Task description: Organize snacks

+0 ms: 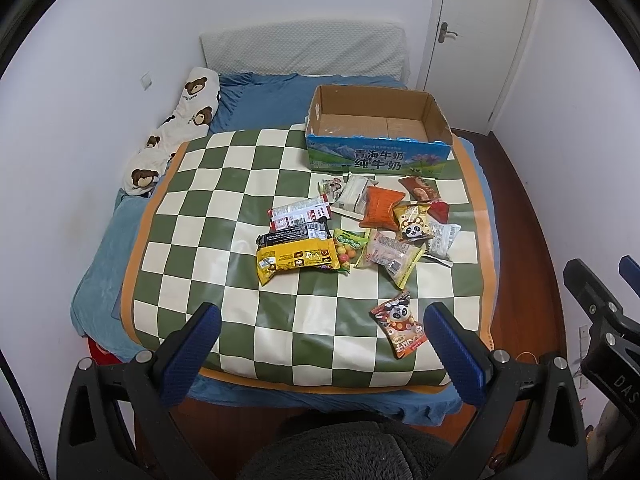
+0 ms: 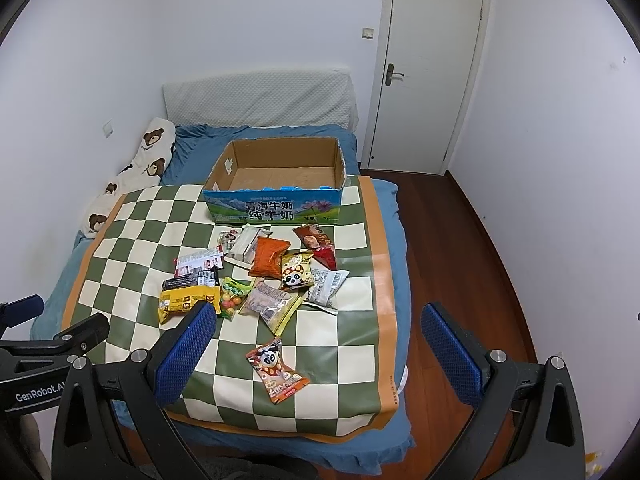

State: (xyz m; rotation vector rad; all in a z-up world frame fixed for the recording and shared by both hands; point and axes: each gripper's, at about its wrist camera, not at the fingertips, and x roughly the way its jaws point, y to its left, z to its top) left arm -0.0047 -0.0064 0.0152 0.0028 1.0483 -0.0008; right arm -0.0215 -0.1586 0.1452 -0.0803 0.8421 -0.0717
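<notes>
Open cardboard box [image 1: 380,128], rectangular, with plain brown corrugated inner walls and a glossy printed blue-green front panel bearing Chinese lettering; it stands at the far edge of a smooth, green-and-cream chequered mat [image 1: 208,216] with an orange border, spread over a blue bedsheet [image 1: 272,96]. Snacks lie loose in a cluster just in front of the box: a puffy orange pillow pack [image 1: 380,210]; a crinkled yellow panda pouch [image 1: 413,222] touching it; a flat yellow-and-black wrapper [image 1: 296,258] at the cluster's left end; a clear bag of round coloured candies [image 1: 349,251] beside that wrapper. One orange panda packet [image 1: 402,324] lies apart, on the side of the cluster away from the box. Left gripper [image 1: 320,344] released, its blue, finely textured pads spread wide, holding nothing, above the mat edge farthest from the box. Right gripper [image 2: 316,344] likewise spread and empty, framing the lone packet. A bear-print pillow [image 1: 176,128] lies left of the box.
</notes>
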